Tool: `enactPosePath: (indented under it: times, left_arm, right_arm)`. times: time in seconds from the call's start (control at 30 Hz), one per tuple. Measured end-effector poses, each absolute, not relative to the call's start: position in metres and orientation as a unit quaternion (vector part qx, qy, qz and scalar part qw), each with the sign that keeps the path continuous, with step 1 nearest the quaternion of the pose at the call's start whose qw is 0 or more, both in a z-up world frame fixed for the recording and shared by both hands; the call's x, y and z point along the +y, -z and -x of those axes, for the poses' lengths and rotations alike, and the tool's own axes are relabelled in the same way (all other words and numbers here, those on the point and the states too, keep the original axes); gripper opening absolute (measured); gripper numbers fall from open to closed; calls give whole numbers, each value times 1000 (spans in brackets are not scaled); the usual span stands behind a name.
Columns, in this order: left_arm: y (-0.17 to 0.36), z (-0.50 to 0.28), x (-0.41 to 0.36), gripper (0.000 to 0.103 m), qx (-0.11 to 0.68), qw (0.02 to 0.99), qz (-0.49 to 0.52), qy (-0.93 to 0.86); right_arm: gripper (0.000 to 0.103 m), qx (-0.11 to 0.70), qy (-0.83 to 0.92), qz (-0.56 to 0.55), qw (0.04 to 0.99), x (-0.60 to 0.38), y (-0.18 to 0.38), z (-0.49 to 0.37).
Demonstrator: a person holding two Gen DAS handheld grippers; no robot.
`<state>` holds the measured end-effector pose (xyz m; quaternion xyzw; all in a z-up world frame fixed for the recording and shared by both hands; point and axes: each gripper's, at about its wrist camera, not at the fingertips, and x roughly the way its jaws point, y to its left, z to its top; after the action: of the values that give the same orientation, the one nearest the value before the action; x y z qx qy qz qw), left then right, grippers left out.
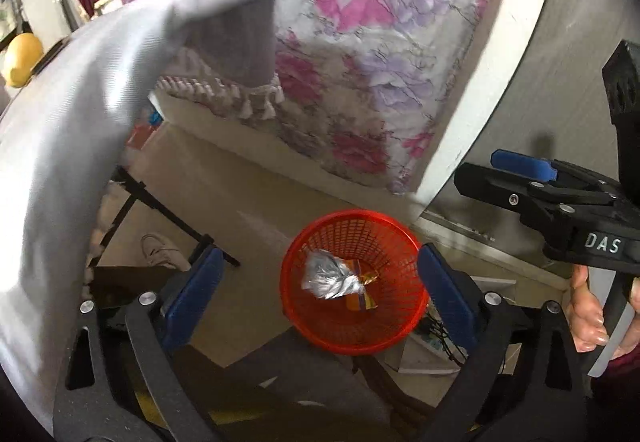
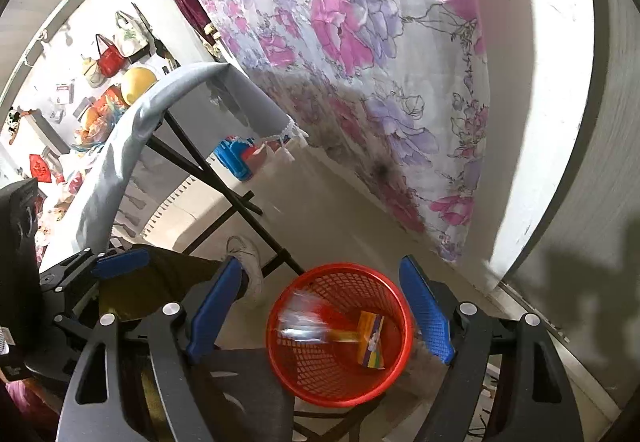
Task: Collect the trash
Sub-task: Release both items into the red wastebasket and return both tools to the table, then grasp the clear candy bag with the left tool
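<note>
A red mesh basket (image 1: 400,326) stands on the floor below both grippers. A crumpled silver foil wrapper (image 1: 330,276) and an orange and yellow wrapper (image 1: 362,301) lie in it. My left gripper (image 1: 324,298) hangs over the basket, open, with nothing between its blue pads (image 1: 198,298). The right wrist view looks down into the same basket (image 2: 320,378), where a blurred silvery wrapper (image 2: 298,318) is in motion beside the orange and yellow wrapper (image 2: 372,342). My right gripper (image 2: 320,314) is open and holds nothing. Each gripper shows at the edge of the other's view.
A table under a grey fringed cloth (image 1: 80,114) rises at the left on black folding legs (image 2: 224,186). A floral curtain (image 1: 360,42) and a white wall edge (image 1: 492,82) stand behind the basket. A white shoe (image 2: 248,262) rests on the floor. A hand (image 1: 588,314) grips the right handle.
</note>
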<state>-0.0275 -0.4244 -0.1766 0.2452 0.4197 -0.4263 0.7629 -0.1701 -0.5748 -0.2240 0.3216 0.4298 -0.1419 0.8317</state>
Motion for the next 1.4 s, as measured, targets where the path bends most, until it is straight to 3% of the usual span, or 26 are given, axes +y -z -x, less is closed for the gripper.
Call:
enactPosePath:
  times: [0.53, 0.87, 1.17, 1.4]
  left_arm:
    - [101, -13, -327, 96, 364, 858, -161, 323]
    - [73, -69, -212, 96, 360, 906, -66, 214]
    - [68, -103, -104, 96, 363, 923, 12, 124]
    - [71, -134, -78, 96, 367, 924, 22, 105]
  right_arm:
    - [86, 412, 114, -294, 855, -550, 183, 157]
    - [90, 407, 75, -261, 872, -515, 154, 132]
    - [95, 407, 17, -233, 883, -463, 131, 90]
    - [96, 412, -37, -212, 885, -414, 121, 45]
